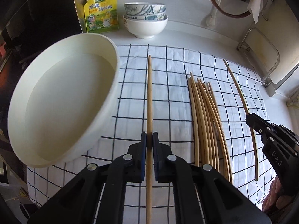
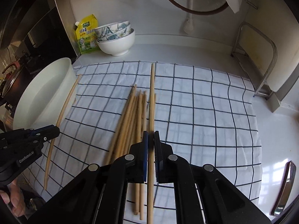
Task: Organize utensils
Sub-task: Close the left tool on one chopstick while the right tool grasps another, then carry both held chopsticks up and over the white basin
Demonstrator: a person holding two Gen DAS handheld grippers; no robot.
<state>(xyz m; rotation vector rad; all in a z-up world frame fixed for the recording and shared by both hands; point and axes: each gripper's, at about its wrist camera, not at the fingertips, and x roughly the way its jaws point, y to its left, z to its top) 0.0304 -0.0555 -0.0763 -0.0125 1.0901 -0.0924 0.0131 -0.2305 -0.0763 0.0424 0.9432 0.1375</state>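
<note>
Several bamboo chopsticks (image 1: 205, 123) lie in a bundle on a white checked cloth (image 1: 168, 97); the bundle also shows in the right wrist view (image 2: 129, 123). My left gripper (image 1: 149, 140) is shut on one chopstick (image 1: 149, 93), held above the cloth beside a large white basin (image 1: 61, 102). My right gripper (image 2: 151, 140) is shut on another chopstick (image 2: 152, 97), held over the right edge of the bundle. In the left wrist view the right gripper (image 1: 251, 120) and its chopstick (image 1: 241, 93) show at right. In the right wrist view the left gripper (image 2: 56, 130) and its chopstick (image 2: 63, 112) show at left.
Stacked bowls (image 1: 145, 20) and a yellow pouch (image 1: 101, 13) stand at the back of the counter. The basin (image 2: 46, 93) holds water at left. A metal rack (image 2: 261, 59) stands at right. A dark appliance (image 2: 33, 22) stands at far left.
</note>
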